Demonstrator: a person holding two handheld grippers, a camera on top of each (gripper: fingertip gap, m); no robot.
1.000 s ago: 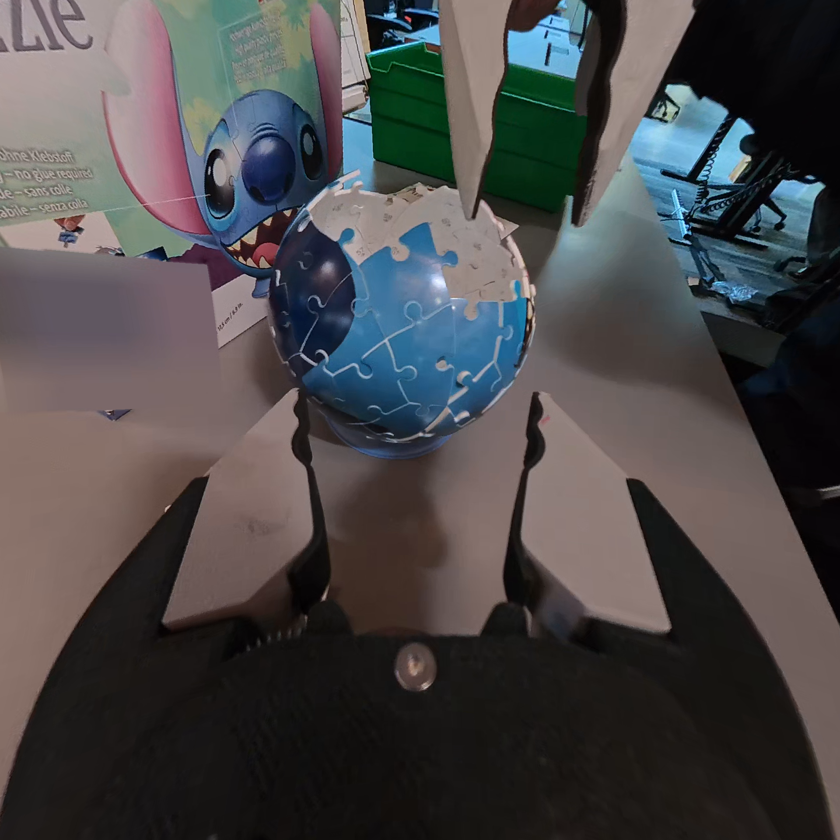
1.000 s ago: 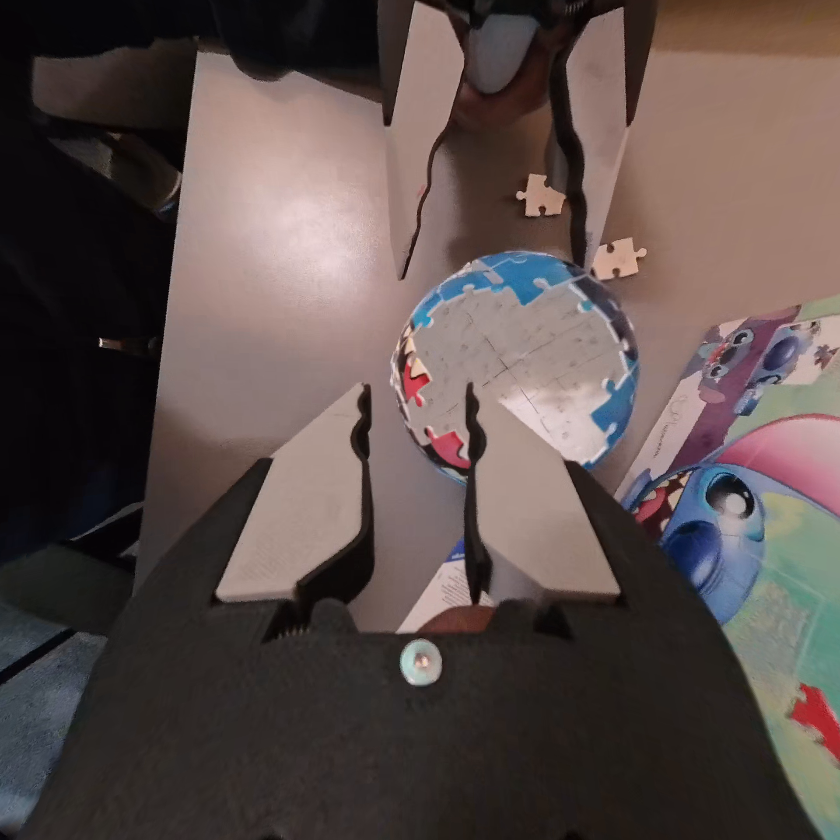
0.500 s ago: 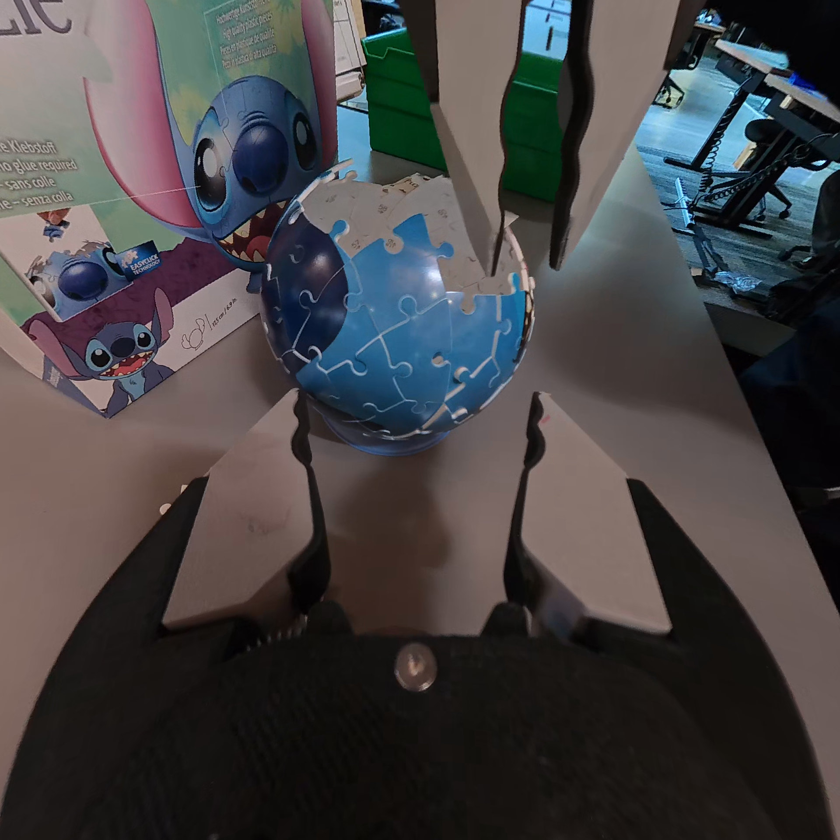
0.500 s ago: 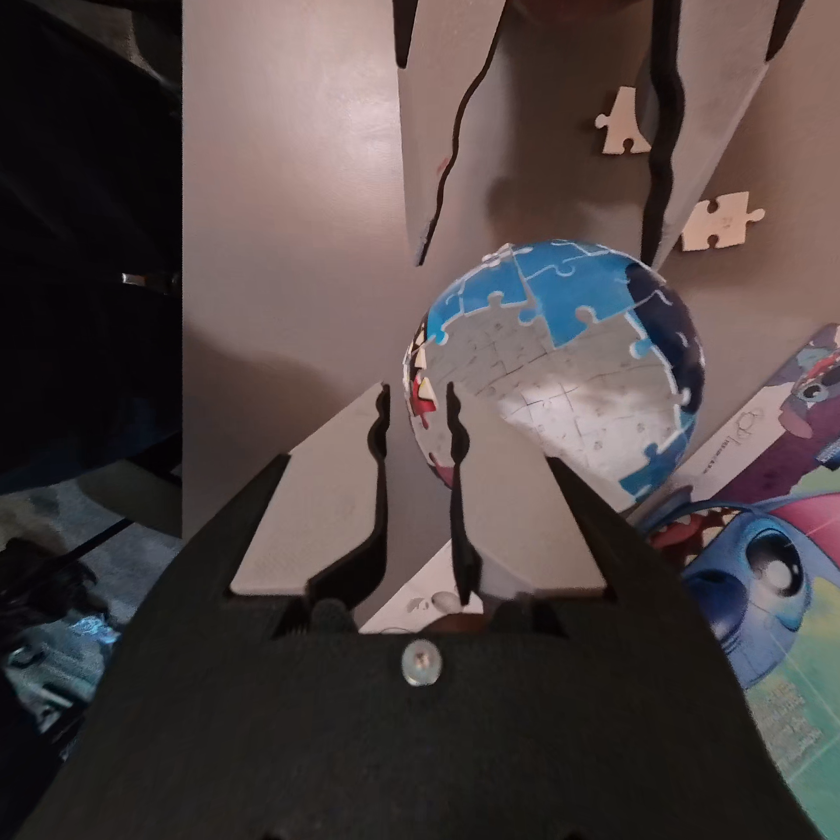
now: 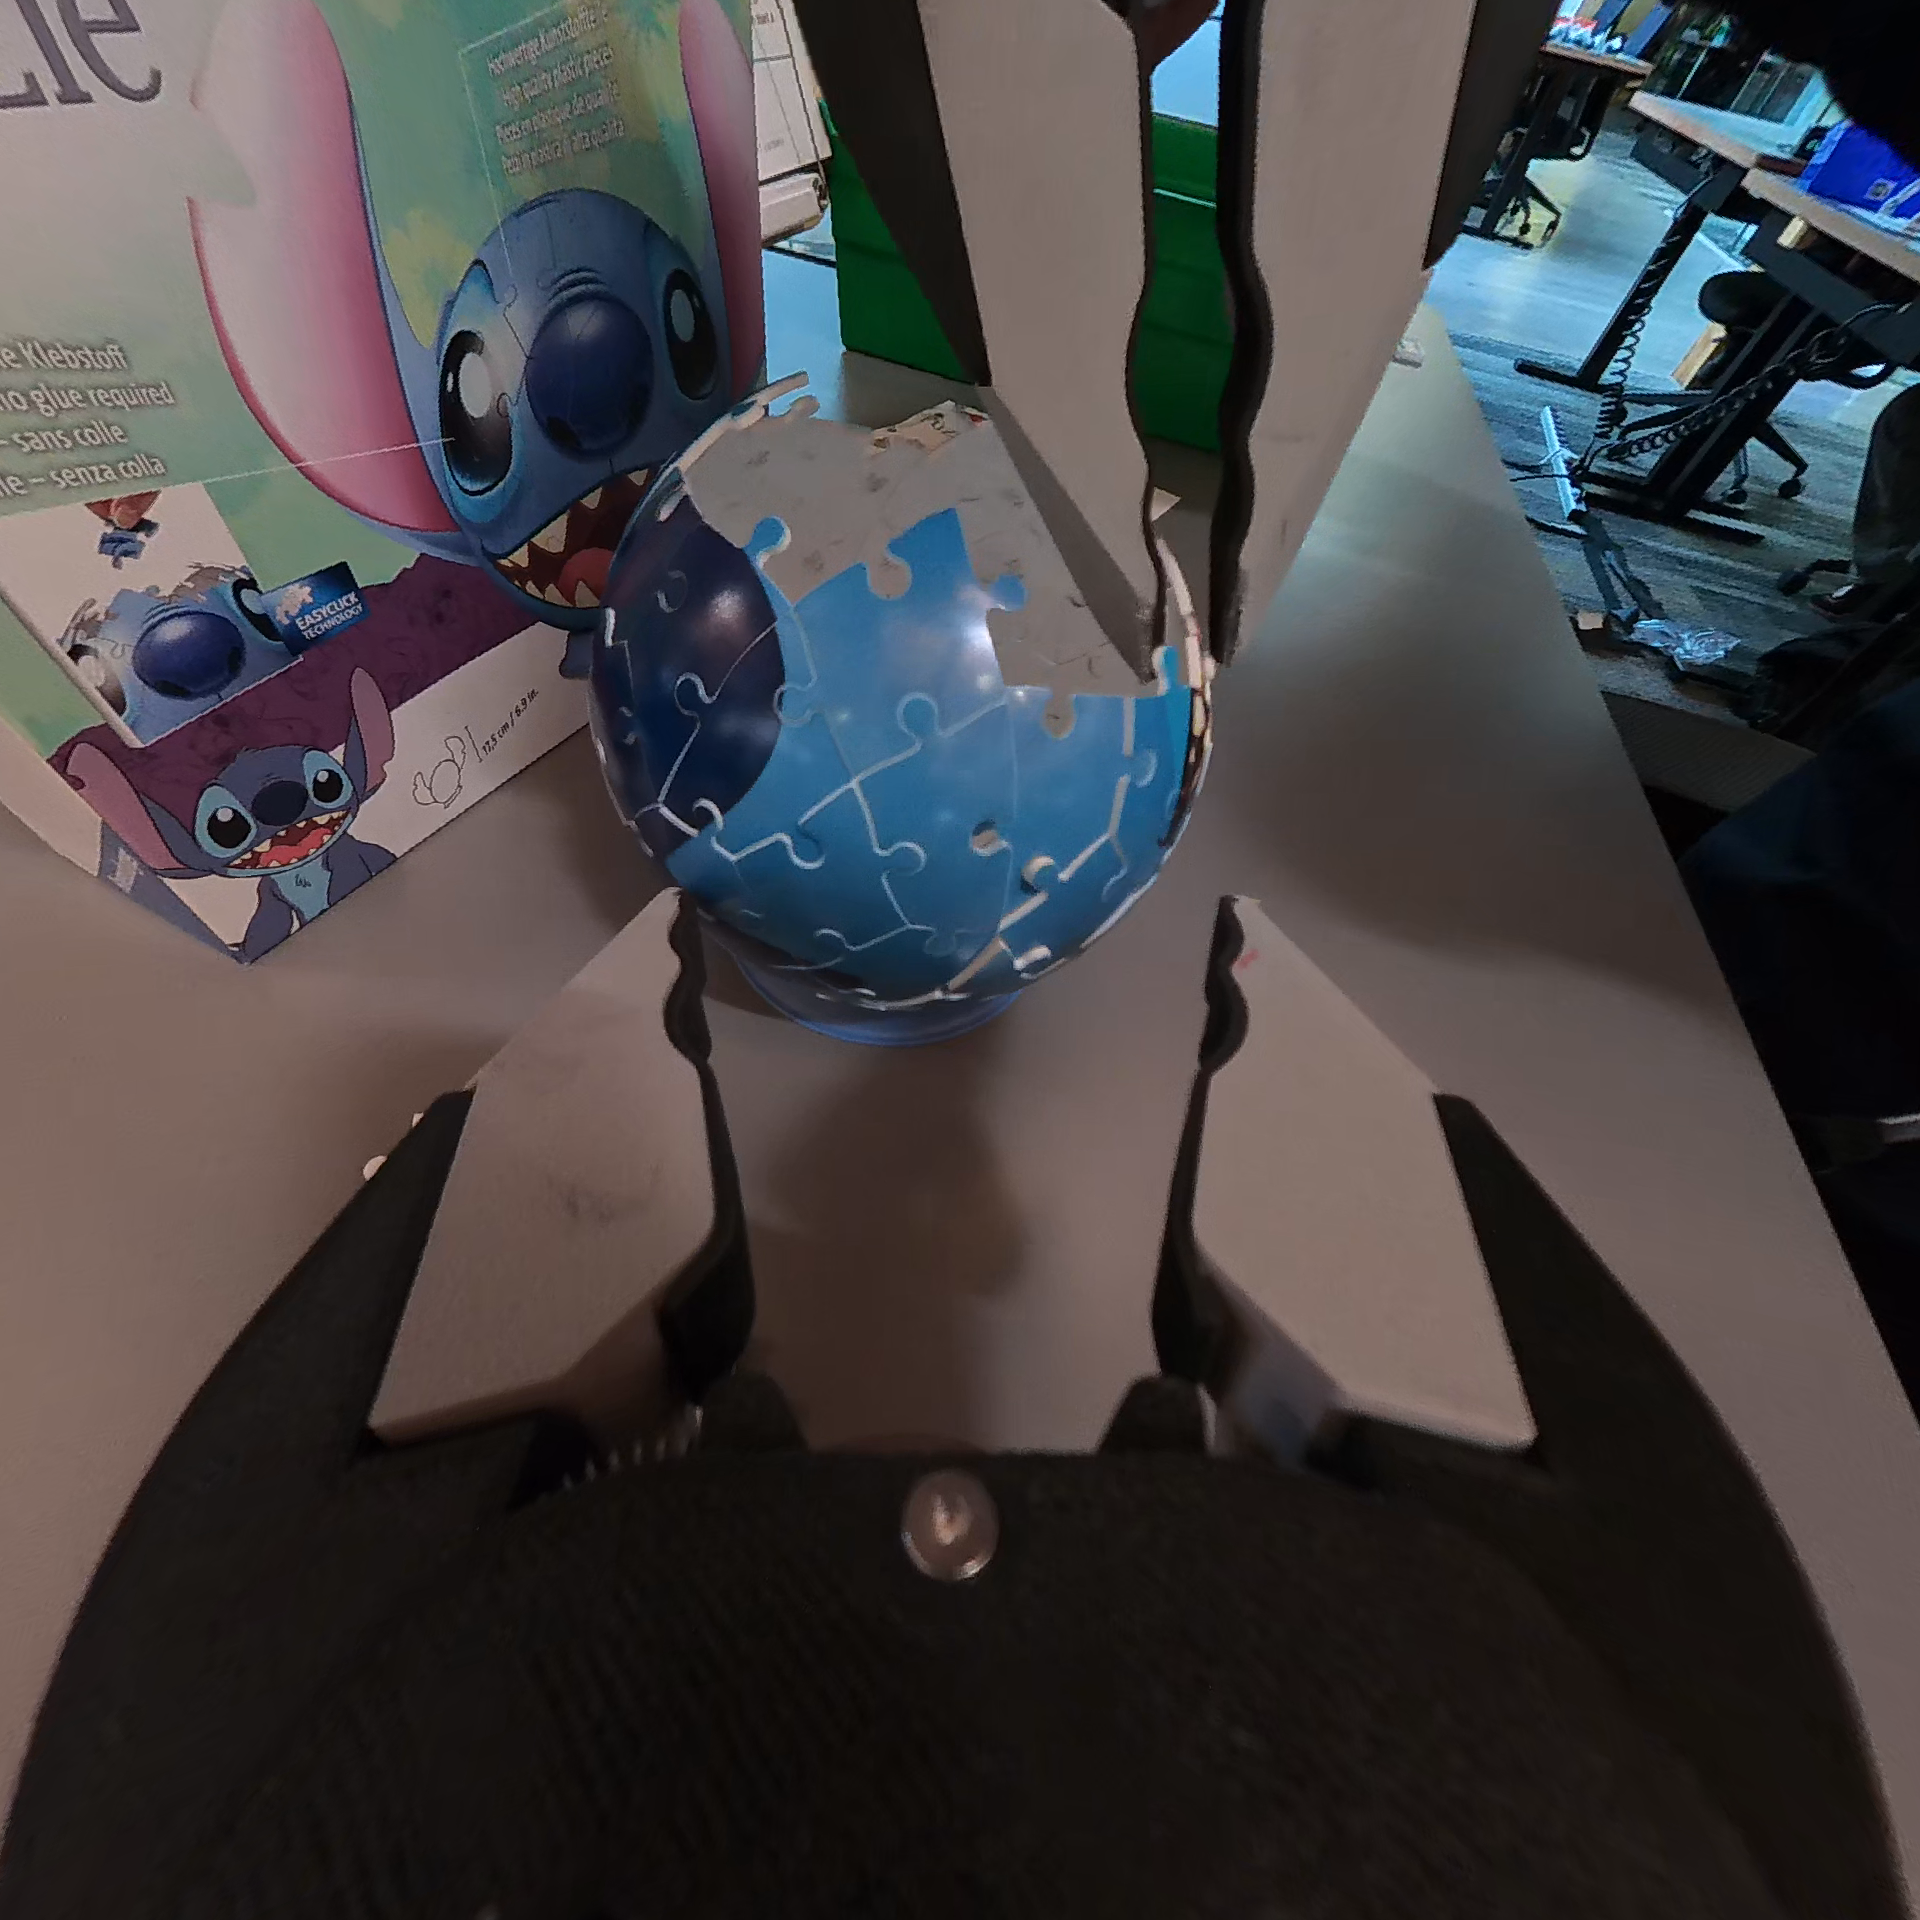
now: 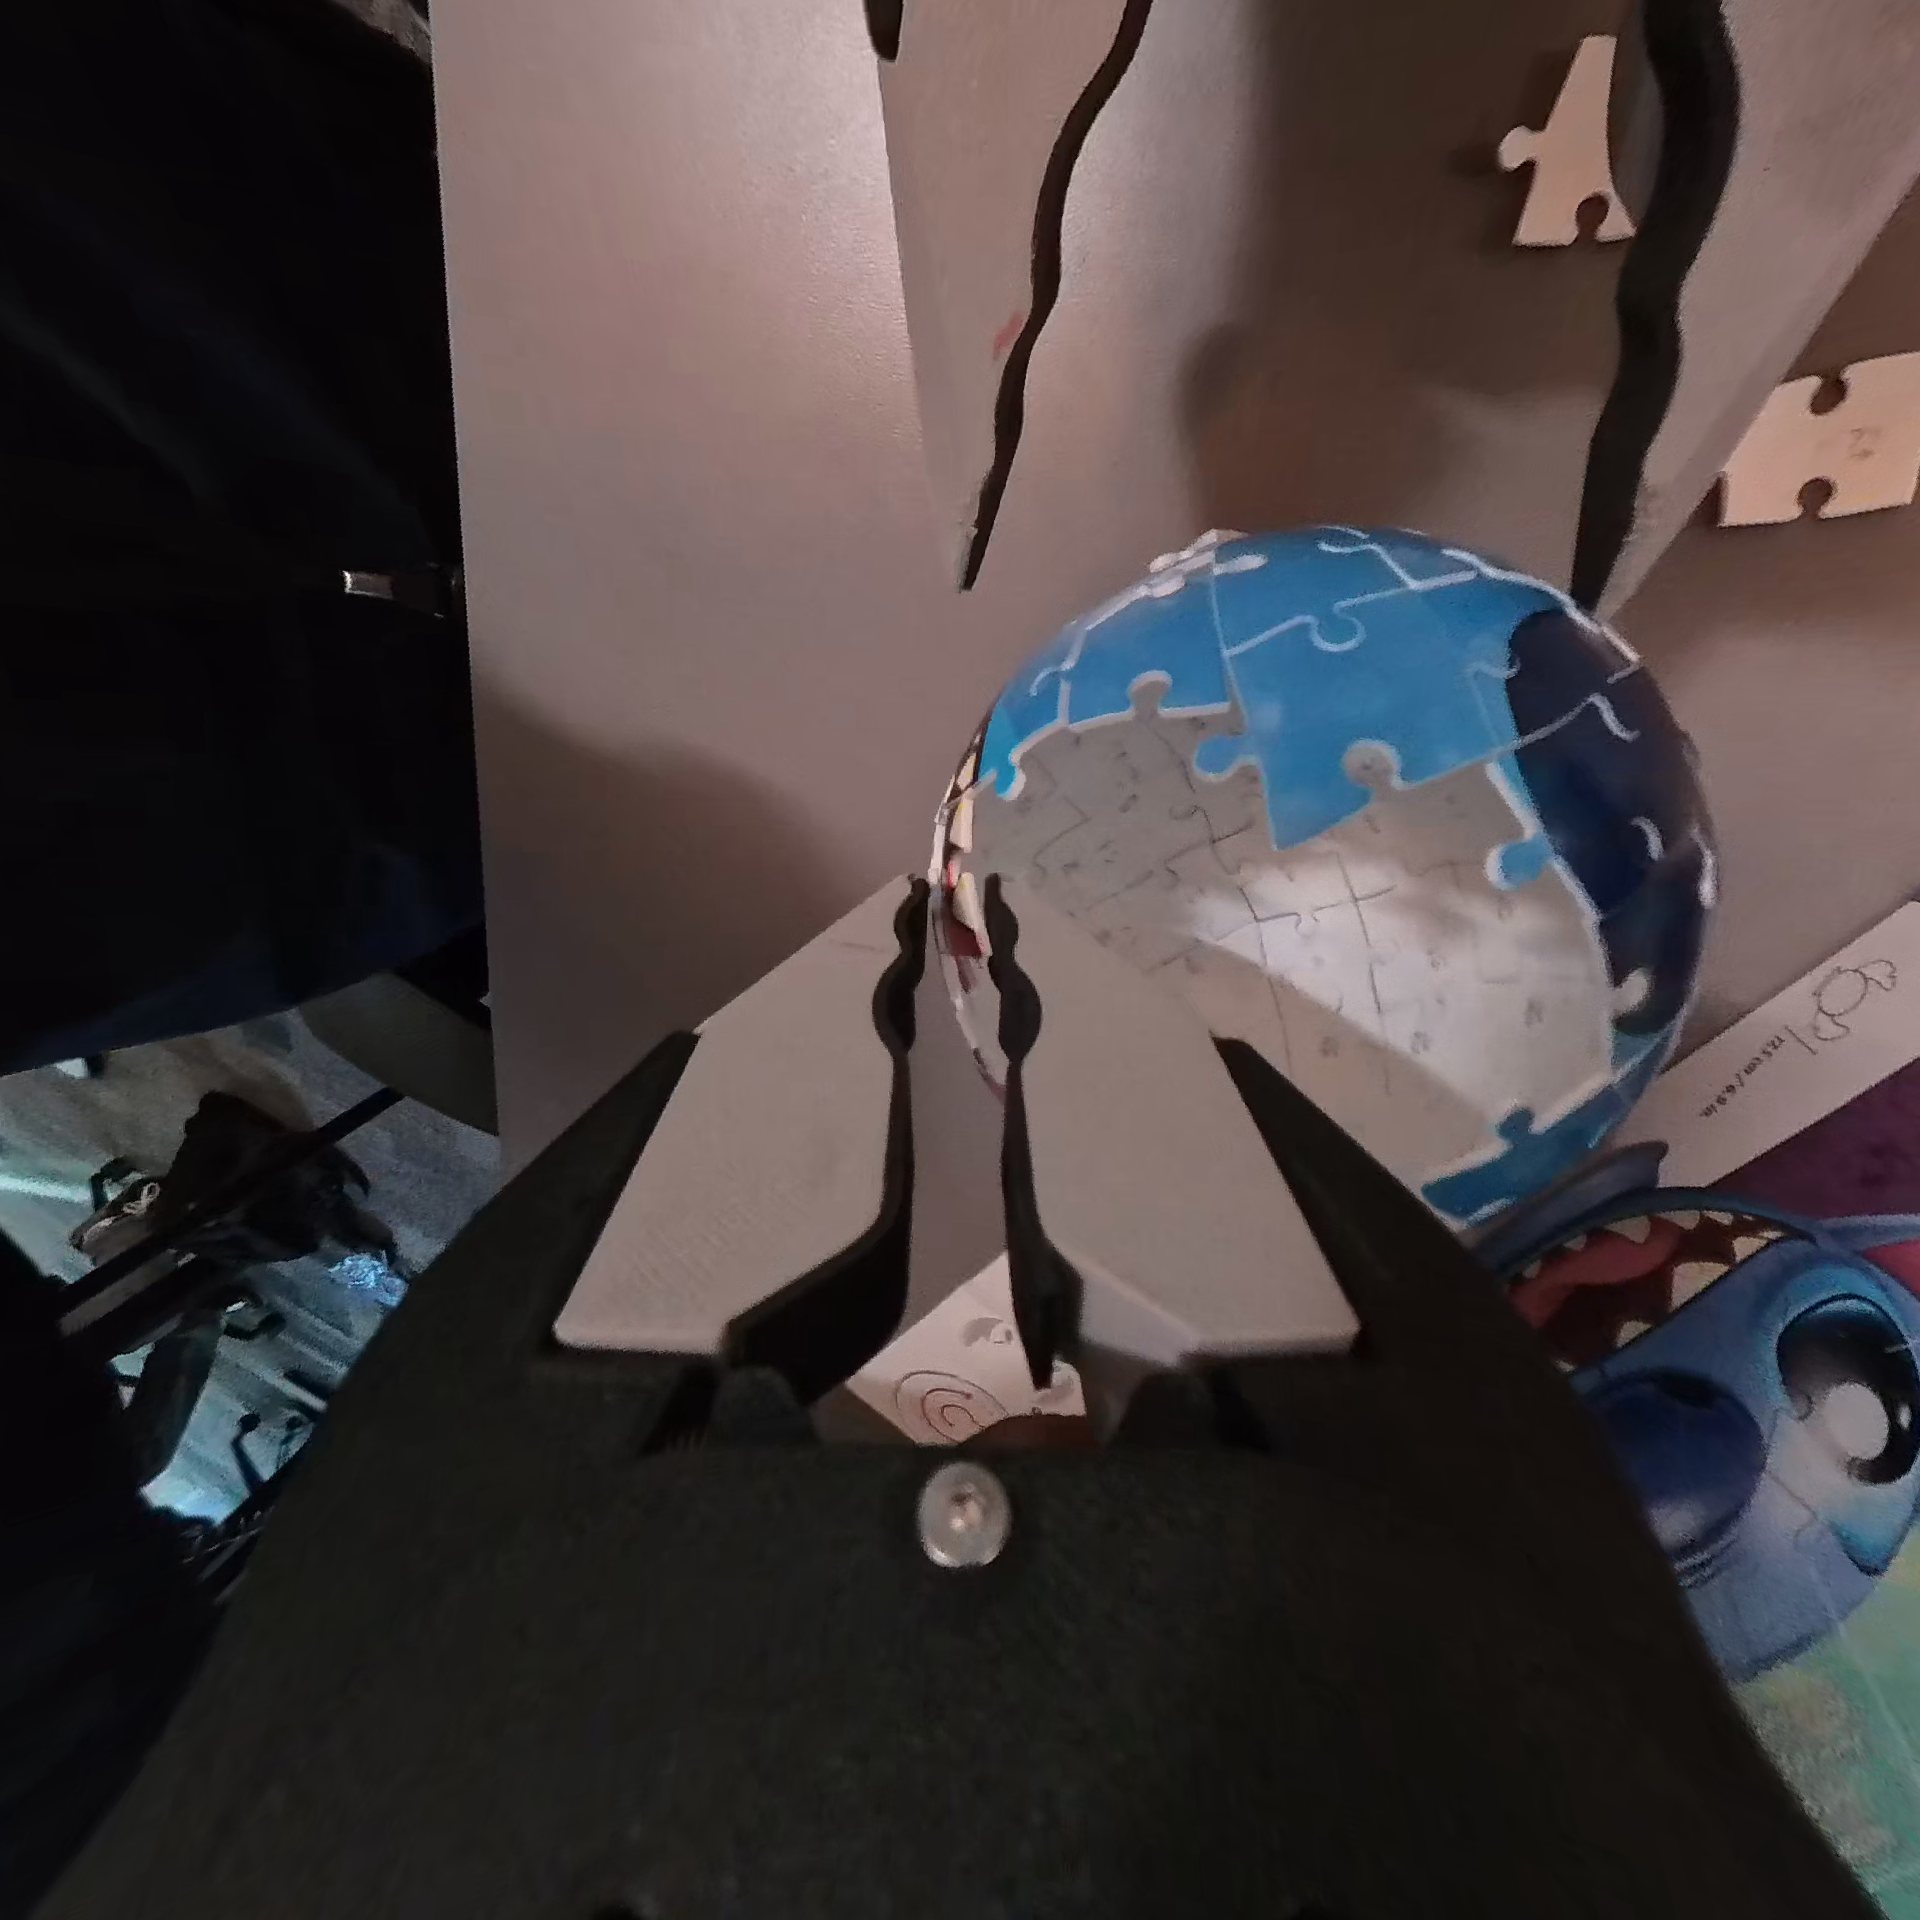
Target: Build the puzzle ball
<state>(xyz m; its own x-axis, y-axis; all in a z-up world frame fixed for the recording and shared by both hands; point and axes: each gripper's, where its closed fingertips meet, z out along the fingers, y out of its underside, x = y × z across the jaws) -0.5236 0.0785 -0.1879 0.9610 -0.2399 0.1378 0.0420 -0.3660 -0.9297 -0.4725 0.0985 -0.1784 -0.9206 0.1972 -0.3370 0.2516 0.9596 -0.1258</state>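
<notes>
1. Puzzle ball [image 5: 894, 769] sits on a blue ring stand [image 5: 894, 1013] on the grey table [image 5: 1434, 831], just in front of the picture box [image 5: 312, 468]; it is only partly built — the top is open and you can see the pale inner faces of the far pieces.
2. Your left gripper [image 5: 951, 914] is spread wide, both fingers empty, hovering just short of the ball's near side and touching nothing.
3. Your right gripper [image 6: 954, 883] comes down from above at the ball's rim on the right side. Its fingers [image 6: 1049, 1018] are nearly together — one inside the shell, one outside — pinching the rim edge, where red and cream pieces show between the tips.
4. In the left wrist view the same gripper appears at the top, its tips straddling the ball's upper right rim.
5. Two loose puzzle pieces [image 6: 1558, 177] [image 6: 1818, 447] lie pale side up on the table beyond the ball, well apart from it.
6. A green bin [image 5: 894, 270] stands at the far end of the table behind the box.
</notes>
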